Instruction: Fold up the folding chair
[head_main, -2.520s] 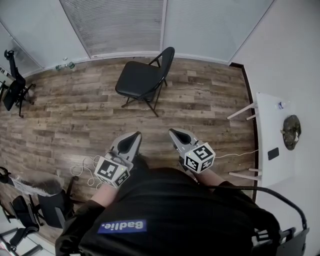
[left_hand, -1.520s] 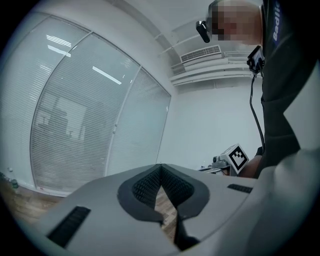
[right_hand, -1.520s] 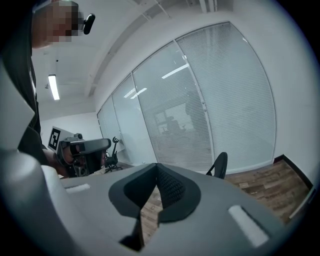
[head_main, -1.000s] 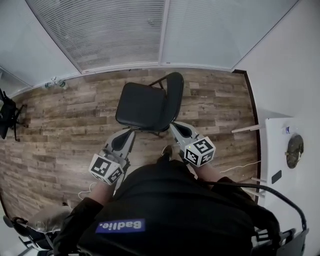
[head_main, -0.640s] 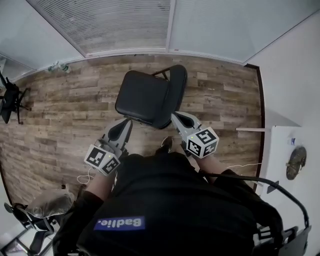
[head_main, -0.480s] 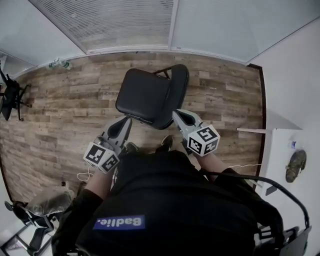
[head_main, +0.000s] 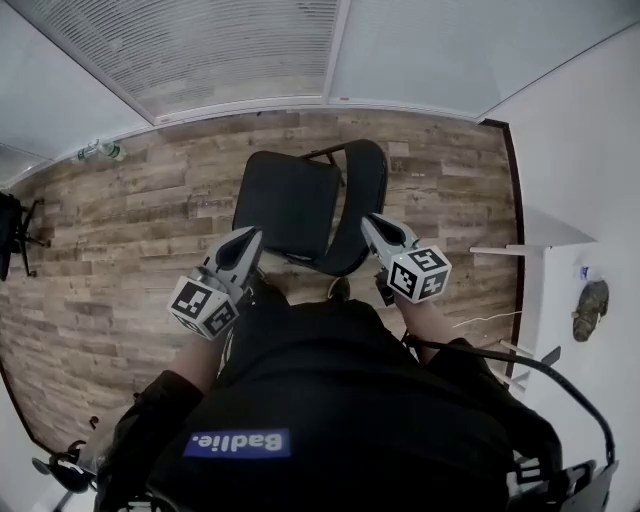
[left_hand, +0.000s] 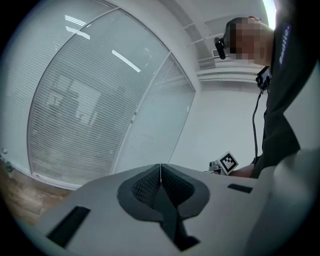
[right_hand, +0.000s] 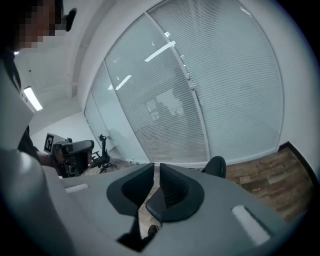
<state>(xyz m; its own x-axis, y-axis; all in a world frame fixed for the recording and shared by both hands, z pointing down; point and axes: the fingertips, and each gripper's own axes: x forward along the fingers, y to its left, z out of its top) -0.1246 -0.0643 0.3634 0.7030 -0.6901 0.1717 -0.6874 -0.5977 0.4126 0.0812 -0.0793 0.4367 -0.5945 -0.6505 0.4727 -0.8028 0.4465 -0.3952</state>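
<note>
The black folding chair (head_main: 285, 205) stands unfolded on the wood floor right in front of me, seat to the left, backrest (head_main: 365, 205) to the right. My left gripper (head_main: 250, 237) hovers at the seat's near left corner, jaws shut with nothing between them (left_hand: 160, 167). At the near edge of the backrest is my right gripper (head_main: 372, 222); its jaws are opening, with a narrow gap and nothing in it (right_hand: 156, 167). The backrest's top (right_hand: 216, 166) peeks over the right gripper in the right gripper view.
A white table (head_main: 545, 245) stands along the right wall, with a cable (head_main: 480, 320) on the floor beside it. Glass walls with blinds close off the far side. A bottle (head_main: 95, 152) lies at the far left, and an office chair (head_main: 10, 225) stands at the left edge.
I have walked up to the chair, which was well ahead and now sits right at the gripper tips. Both grippers moved forward and lower. The right jaws have parted slightly.
</note>
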